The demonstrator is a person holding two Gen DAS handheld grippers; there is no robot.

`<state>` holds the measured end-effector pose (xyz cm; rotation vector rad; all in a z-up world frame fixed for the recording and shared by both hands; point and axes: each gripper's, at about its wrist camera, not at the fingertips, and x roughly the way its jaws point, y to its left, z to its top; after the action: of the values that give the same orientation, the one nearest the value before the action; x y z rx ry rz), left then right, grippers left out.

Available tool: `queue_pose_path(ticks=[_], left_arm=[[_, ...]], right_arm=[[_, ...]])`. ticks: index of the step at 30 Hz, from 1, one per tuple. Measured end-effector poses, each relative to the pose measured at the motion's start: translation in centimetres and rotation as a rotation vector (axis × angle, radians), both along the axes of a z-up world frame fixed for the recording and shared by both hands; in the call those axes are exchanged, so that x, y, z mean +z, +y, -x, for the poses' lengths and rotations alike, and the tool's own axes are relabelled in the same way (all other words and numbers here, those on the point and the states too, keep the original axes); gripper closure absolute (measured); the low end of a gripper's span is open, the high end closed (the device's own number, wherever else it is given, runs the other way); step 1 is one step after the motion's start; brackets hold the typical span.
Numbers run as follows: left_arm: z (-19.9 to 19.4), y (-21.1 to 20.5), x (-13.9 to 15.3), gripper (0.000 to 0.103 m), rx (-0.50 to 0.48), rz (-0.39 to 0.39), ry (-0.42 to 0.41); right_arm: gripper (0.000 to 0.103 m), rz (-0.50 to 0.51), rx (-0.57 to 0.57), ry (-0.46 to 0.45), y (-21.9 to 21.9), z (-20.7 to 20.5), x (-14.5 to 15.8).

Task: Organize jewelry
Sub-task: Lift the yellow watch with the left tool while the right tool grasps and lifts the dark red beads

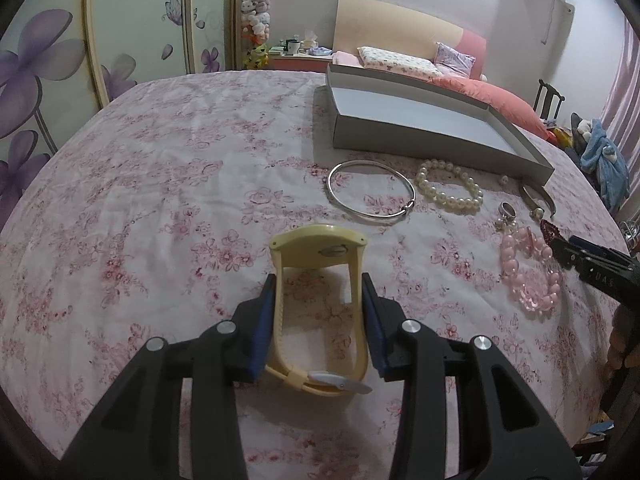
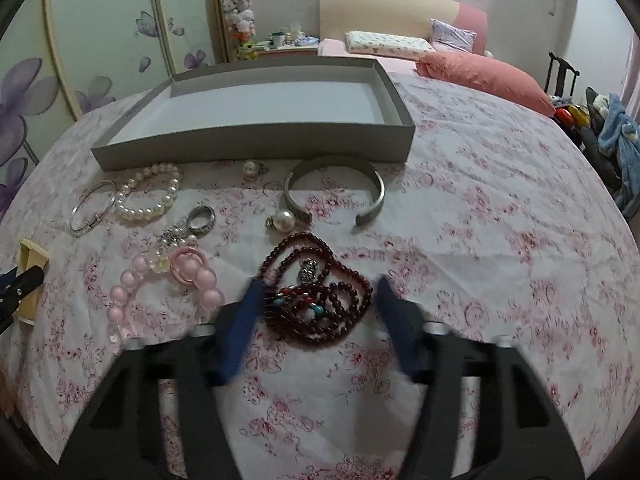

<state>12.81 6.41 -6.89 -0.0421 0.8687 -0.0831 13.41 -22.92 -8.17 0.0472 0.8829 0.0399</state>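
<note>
We see a matt, crumpled floral cloth, a matt grey cardboard box, a polished metal bangle, glossy pearl beads and a smooth yellow plastic watch strap.

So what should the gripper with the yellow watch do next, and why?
Probably lift it and carry it toward the grey box. The left gripper already has its blue pads pressed on both sides of the yellow watch, which sits low over the flowery cloth, and what shows of the box inside is bare.
</note>
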Motion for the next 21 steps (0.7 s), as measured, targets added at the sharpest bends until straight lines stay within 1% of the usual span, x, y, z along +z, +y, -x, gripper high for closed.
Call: queue_pose_path(ticks=[1,2,5,6,9,12,18,21], left_arm=[[0.0,0.0,0.0,0.064,0.000,0.000,0.000],[-0.1,0.0,0.0,0.064,0.001,0.002,0.000],[-0.1,-0.1,0.1,0.064,0.002,0.006,0.000],[-0.1,-0.1,0.1,0.064,0.001,0.009,0.000],[0.1,-0.1,0.3,0.064,-0.001,0.024,-0.005],[0.5,-0.1,0.9,0.064,-0.004,0.036,-0.033],[1.7,-0.5,3.0,0.064,-0.007,0.041,-0.125],[2.3,-0.8,4.1,0.064,-0.009,0.035,-0.181]], right_arm=[[0.085,-0.012,0.003,-0.002,-0.3,0.2,0.0],[0.089,-0.024,0.002,-0.002,-0.5,0.3,0.0],[0.091,-0.064,0.005,-0.009,-1.1,0.7,0.1],[0.094,-0.078,0.009,-0.020,-1.3,0.8,0.2],[0.095,-0.107,0.010,-0.070,-1.9,1.9,0.9],[0.096,-0.138,0.001,-0.114,-2.3,2.6,1.7],[0.096,-0.176,-0.008,-0.236,-3.3,4.3,4.7],[0.096,-0.188,-0.001,-0.305,-3.1,4.8,6.6]])
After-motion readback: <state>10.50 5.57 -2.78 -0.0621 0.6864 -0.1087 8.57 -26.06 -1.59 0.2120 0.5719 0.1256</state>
